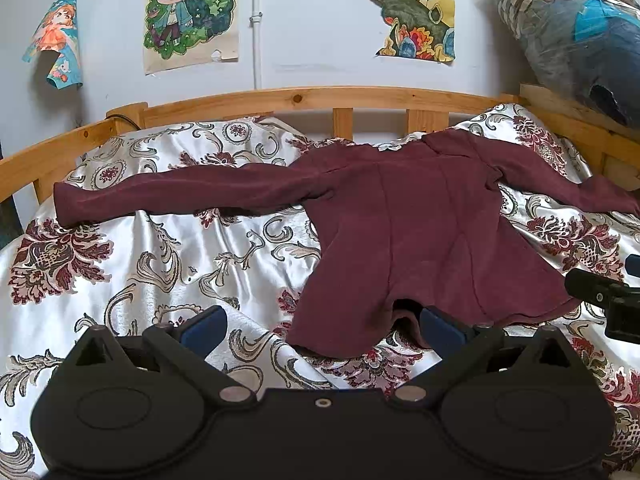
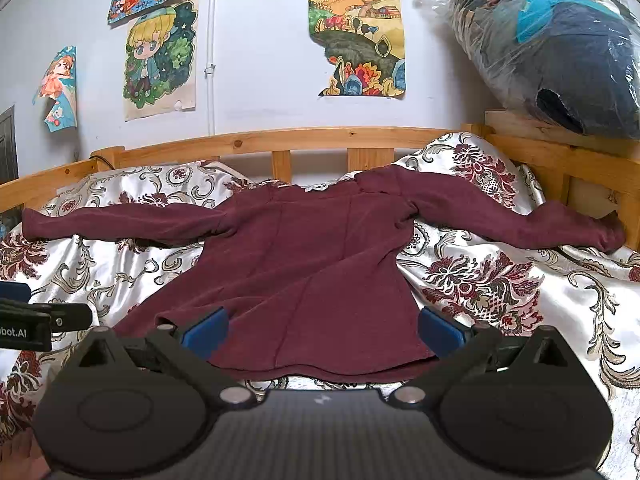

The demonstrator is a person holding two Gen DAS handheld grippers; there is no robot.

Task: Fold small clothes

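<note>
A small maroon long-sleeved top (image 1: pixel 424 236) (image 2: pixel 316 264) lies spread flat on the floral satin bedspread (image 1: pixel 168 264) (image 2: pixel 520 292), both sleeves stretched out sideways. My left gripper (image 1: pixel 322 330) is open just in front of the hem's left part, with its right blue pad (image 1: pixel 442 326) at the hem edge. My right gripper (image 2: pixel 322 330) is open too, its blue pads straddling the hem's right part, with nothing pinched between them. The other gripper's black body shows at the right edge of the left wrist view (image 1: pixel 608 296) and at the left edge of the right wrist view (image 2: pixel 44 320).
A wooden bed rail (image 1: pixel 320 98) (image 2: pixel 320 138) runs behind the top and along both sides. A plastic-wrapped bundle (image 1: pixel 580 40) (image 2: pixel 560 52) sits on the rail at the far right. Drawings hang on the wall.
</note>
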